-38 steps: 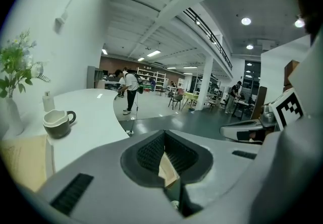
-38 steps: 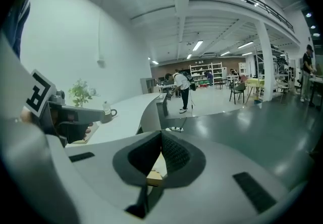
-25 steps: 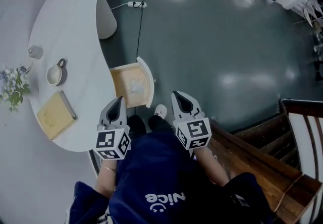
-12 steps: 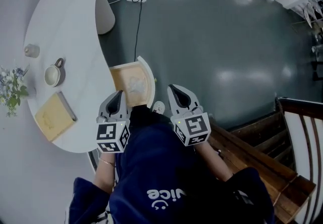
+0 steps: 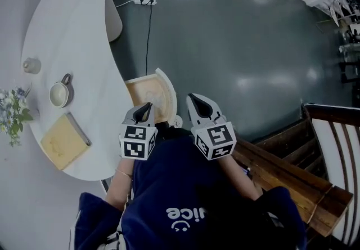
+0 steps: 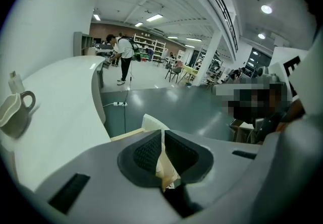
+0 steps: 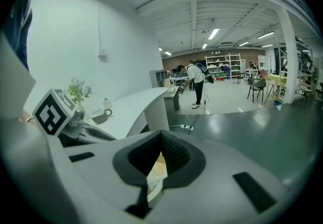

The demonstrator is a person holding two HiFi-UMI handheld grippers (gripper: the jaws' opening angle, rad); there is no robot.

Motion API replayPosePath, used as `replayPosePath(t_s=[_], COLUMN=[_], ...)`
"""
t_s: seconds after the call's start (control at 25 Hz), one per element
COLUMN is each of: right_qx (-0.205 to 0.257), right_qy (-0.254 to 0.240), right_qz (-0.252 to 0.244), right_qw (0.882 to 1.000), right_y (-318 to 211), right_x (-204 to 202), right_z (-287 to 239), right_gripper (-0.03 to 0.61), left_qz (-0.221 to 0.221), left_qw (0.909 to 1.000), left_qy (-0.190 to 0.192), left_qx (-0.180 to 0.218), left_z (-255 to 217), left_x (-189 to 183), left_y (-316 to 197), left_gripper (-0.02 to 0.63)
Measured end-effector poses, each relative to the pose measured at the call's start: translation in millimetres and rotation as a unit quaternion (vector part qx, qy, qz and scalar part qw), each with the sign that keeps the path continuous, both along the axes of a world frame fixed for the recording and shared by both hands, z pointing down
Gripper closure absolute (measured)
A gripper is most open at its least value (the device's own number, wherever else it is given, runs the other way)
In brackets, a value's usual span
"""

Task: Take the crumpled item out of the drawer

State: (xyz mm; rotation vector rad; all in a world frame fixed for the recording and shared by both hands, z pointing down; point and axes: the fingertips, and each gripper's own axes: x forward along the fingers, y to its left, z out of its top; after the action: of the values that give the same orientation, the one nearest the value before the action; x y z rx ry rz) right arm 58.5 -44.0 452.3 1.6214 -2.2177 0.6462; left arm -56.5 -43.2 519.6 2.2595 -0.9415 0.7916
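Observation:
The drawer [image 5: 139, 86] stands pulled out from under the white curved table [image 5: 73, 35], its pale wood floor showing. A whitish crumpled item [image 5: 153, 96] lies inside, dim and partly hidden by my left gripper [image 5: 146, 107]. That gripper hovers over the drawer's near end, shut and holding nothing. My right gripper [image 5: 197, 102] hangs just right of the drawer's curved front [image 5: 166, 88], also shut and empty. In the left gripper view the drawer front [image 6: 151, 123] peeks over the closed jaws. In the right gripper view a strip of the drawer [image 7: 157, 167] shows through the slit between the jaws.
On the table stand a cup [image 5: 58, 94], a tan book [image 5: 63, 141], a small bottle [image 5: 31, 65] and flowers [image 5: 12, 111]. A power strip [image 5: 142, 1] and cable lie on the grey floor. Wooden stairs [image 5: 292, 170] rise at right. A person [image 6: 122, 56] stands far off.
My left gripper has moved right and forward, from beside the table edge to over the drawer's near end. The right gripper has barely shifted. Both stay shut.

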Motion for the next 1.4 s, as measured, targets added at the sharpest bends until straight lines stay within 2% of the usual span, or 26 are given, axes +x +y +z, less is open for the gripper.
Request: replayPosePath(t_s=[0.04,0.2,0.36,0.44,0.56,0.68,0.76,0.84,0.96,1.04,1.12,1.24,1.32,1.4], right_qx=[-0.003,-0.008,-0.013,-0.017,-0.023,-0.024,-0.024,-0.026,-0.032,-0.038,-0.042,-0.050,-0.056,-0.061], right_qy=[0.004,0.016,0.013,0.004,-0.022,-0.037,-0.042,-0.051,-0.060,-0.065,-0.068,-0.068,-0.065,-0.064], right_qz=[0.003,0.003,-0.009,-0.012,-0.020,-0.037,-0.042,-0.043,-0.051,-0.057,-0.062,-0.068,-0.073,-0.075], right_qw=[1.000,1.000,1.000,1.000,0.999,0.998,0.998,0.997,0.996,0.996,0.995,0.994,0.994,0.993], right_y=[-0.9,-2.5,-3.2,-6.3,-15.5,-25.2,-30.6,-32.7,-33.2,-34.3,-36.5,-38.5,-39.2,-39.6], right_x=[-0.1,-4.6,-3.2,3.7,13.2,19.8,26.3,31.3,34.3,36.0,39.3,45.4,49.7,53.9], right_z=[1.2,4.8,8.6,9.4,8.3,8.4,9.2,9.7,13.4,17.5,20.0,24.6,27.7,30.3], right_gripper=[0.571,0.571,0.571,0.571,0.571,0.571,0.571,0.571,0.571,0.571,0.571,0.571,0.571,0.571], left_qz=[0.008,0.040,0.077,0.102,0.161,0.233,0.252,0.231,0.131,0.062,0.004,-0.065,-0.085,-0.083], left_qw=[1.0000,0.9987,0.9947,0.9909,0.9798,0.9619,0.9568,0.9641,0.9836,0.9885,0.9876,0.9812,0.9781,0.9774], left_qy=[-0.003,-0.021,-0.062,-0.083,-0.117,-0.142,-0.142,-0.125,-0.107,-0.113,-0.121,-0.128,-0.138,-0.150], left_qx=[-0.004,-0.021,-0.026,-0.026,-0.018,-0.020,-0.027,-0.041,-0.062,-0.079,-0.100,-0.129,-0.130,-0.124], left_z=[4.0,19.7,39.6,46.8,57.6,69.5,74.1,76.0,82.6,93.5,105.7,122.9,132.7,140.7], left_x=[2.2,7.4,13.5,20.4,29.2,34.9,42.2,51.8,57.3,52.7,44.2,28.9,21.3,17.5], left_y=[-0.4,-2.5,-1.6,-0.9,-4.5,-10.4,-18.0,-24.0,-29.7,-27.3,-22.4,-17.2,-18.5,-21.7], left_gripper=[0.604,0.489,0.425,0.414,0.414,0.414,0.414,0.414,0.414,0.414,0.414,0.414,0.414,0.414])
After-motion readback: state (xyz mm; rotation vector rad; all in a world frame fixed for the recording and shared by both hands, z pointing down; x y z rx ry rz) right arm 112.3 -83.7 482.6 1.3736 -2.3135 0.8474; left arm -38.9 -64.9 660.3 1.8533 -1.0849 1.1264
